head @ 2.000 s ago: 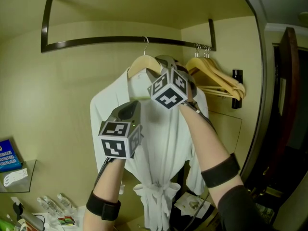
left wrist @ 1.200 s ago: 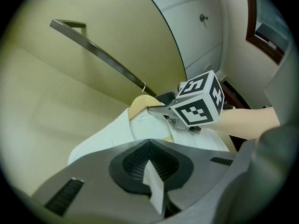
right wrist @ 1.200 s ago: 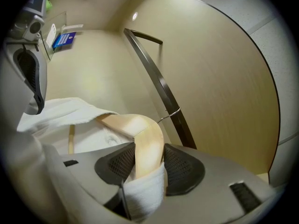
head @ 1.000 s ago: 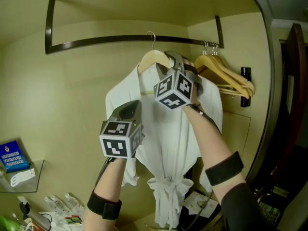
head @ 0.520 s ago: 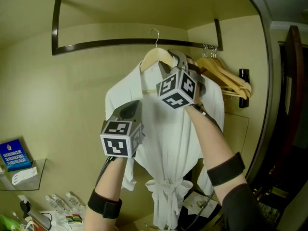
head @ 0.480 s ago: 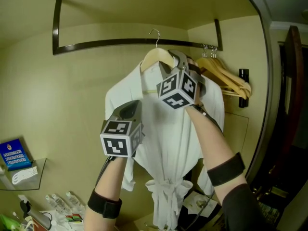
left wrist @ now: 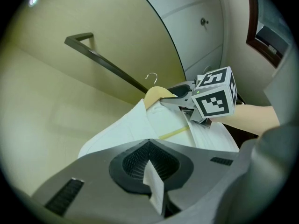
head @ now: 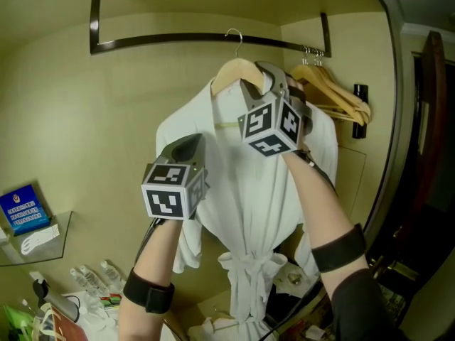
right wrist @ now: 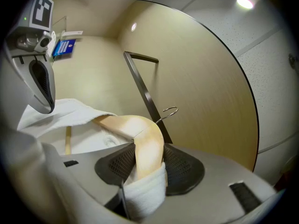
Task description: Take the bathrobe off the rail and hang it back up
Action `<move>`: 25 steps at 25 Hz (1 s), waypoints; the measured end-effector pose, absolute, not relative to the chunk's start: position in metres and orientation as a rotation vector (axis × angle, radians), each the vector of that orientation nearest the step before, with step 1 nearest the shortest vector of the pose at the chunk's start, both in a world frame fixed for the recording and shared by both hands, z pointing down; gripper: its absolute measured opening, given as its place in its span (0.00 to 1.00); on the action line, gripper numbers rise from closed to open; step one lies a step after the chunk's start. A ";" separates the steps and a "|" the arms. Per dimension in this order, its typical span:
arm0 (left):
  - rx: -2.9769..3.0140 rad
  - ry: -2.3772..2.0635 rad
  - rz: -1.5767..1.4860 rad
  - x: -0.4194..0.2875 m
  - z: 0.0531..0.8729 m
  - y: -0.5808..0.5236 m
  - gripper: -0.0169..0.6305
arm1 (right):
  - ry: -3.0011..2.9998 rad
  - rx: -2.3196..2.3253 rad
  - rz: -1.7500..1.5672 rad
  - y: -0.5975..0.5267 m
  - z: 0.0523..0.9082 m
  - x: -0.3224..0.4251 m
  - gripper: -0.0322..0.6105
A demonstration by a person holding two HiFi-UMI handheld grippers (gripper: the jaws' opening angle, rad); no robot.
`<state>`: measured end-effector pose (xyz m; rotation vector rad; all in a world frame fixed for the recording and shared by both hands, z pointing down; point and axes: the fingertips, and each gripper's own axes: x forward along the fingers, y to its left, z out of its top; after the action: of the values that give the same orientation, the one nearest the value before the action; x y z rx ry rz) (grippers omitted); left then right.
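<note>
Left tool sits nearest, its 2 jaws pressed together on a thin fold of white cloth from the bathrobe. In the head view this tool meets the robe at the front of its left-hand shoulder, and the marker cube faces the camera.

Higher and just beyond, the right tool has its jaws part-way apart and clamped on 1 arm of the wooden hanger, with a wad of the robe's collar caught against the wood. From the head view that tool reaches up to the right side of the hanger.

The robe is draped over the hanger and falls straight down, its belt knotted at the waist.

The hanger's metal hook is right at the dark rail. Whether it rests on the rail or is just off it cannot be told.

Further along the rail, near its right end, hang several bare wooden hangers. The rail is fixed to a beige wall.

Low at the left, a blue booklet stands on a glass shelf, with small bottles below.
</note>
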<state>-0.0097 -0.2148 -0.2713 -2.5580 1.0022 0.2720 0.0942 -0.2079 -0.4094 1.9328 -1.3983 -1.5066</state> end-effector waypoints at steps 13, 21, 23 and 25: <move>-2.511 1.250 0.135 -0.049 -0.193 -0.195 0.03 | -1.701 1.826 -1.531 -0.171 -0.329 0.064 0.36; -2.392 1.489 0.051 -0.069 -0.151 -0.170 0.03 | -1.937 1.679 -1.592 -0.159 -0.289 0.042 0.36; -2.377 1.529 0.031 -0.076 -0.140 -0.161 0.03 | -1.979 1.658 -1.588 -0.153 -0.278 0.036 0.36; -2.363 1.566 0.009 -0.085 -0.129 -0.152 0.03 | -2.021 1.637 -1.577 -0.148 -0.266 0.027 0.36</move>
<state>-0.0854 -0.1516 -0.1290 -2.3630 1.5663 0.0092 0.0268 -0.1478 -0.2663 1.6374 -2.0213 -1.5773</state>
